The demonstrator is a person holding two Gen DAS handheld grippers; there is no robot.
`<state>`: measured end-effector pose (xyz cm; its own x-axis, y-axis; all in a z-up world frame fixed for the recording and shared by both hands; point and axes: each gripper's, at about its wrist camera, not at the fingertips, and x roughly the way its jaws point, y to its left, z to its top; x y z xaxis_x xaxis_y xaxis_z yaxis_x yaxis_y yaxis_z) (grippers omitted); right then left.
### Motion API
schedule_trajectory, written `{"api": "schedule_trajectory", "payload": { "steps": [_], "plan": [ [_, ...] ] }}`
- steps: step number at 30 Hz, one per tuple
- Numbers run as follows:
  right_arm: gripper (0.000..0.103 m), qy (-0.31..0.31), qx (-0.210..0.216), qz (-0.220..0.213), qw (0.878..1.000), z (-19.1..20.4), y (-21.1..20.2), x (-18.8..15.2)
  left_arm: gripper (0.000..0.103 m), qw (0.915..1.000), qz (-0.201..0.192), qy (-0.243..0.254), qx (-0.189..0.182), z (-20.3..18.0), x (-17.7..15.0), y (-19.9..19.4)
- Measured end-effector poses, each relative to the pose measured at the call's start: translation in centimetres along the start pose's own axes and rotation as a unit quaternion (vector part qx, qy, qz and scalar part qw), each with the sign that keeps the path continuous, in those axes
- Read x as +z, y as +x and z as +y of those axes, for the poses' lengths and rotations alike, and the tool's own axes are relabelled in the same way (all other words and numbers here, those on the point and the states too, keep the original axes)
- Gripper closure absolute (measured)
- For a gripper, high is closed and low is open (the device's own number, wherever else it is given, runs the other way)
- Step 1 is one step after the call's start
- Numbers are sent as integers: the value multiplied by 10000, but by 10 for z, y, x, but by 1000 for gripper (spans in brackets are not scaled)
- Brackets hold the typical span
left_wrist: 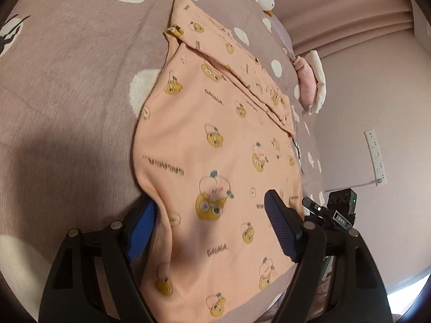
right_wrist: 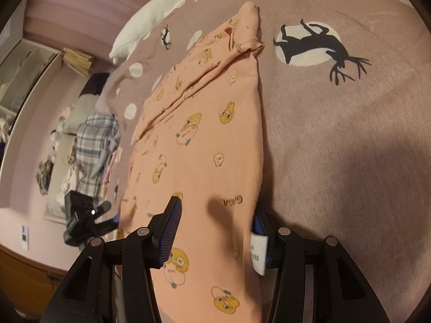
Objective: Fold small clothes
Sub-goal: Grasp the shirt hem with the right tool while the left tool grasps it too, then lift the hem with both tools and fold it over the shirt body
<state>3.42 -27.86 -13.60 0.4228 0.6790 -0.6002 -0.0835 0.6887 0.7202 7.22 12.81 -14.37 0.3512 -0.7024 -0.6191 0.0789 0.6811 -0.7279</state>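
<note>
A small peach garment [left_wrist: 210, 140] printed with yellow cartoon faces lies on the mauve bedspread [left_wrist: 67, 80], its sleeves folded across the far part. My left gripper [left_wrist: 212, 215] is open, its blue-padded fingers straddling the near hem, one on each side of the cloth. The garment also shows in the right wrist view [right_wrist: 207, 145]. My right gripper [right_wrist: 218, 226] is open too, its fingers on either side of the near edge, with a white care label [right_wrist: 259, 253] by the right finger. Each gripper shows at the edge of the other's view [left_wrist: 336, 215] [right_wrist: 86, 218].
The bedspread [right_wrist: 350, 134] has white dots and a black deer print [right_wrist: 317, 45]. A white pillow [right_wrist: 150, 21] lies at the far end. A pink and white bundle [left_wrist: 312, 80] lies near the bed's edge. Piled clothes, among them plaid cloth [right_wrist: 94, 145], lie beyond the bed. A wall socket strip [left_wrist: 375, 156] is on the wall.
</note>
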Motion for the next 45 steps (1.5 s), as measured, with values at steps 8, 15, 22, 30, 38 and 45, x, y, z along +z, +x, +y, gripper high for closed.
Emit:
{"api": "schedule_trajectory", "payload": {
  "steps": [8, 15, 22, 30, 38, 45],
  "plan": [
    [53, 35, 153, 106, 9998, -4, -15, -24, 31, 9999, -100, 30, 131, 10, -6, -19],
    [53, 250, 257, 54, 9993, -8, -10, -20, 31, 9981, 157, -332, -489, 19, 23, 7],
    [53, 346, 335, 59, 9988, -6, -5, -18, 33, 9977, 321, -26, -603, 7, 4, 3],
    [53, 315, 503, 252, 9979, -5, -10, -33, 56, 9980, 422, 40, -470, 13, -38, -17],
    [53, 435, 465, 290, 9975, -3, -11, -41, 87, 9991, 366, -208, -47, 18, -39, -13],
    [76, 20, -16, 149, 9999, 15, -6, -46, 97, 9979, 425, -383, -288, 14, -36, -13]
  ]
}}
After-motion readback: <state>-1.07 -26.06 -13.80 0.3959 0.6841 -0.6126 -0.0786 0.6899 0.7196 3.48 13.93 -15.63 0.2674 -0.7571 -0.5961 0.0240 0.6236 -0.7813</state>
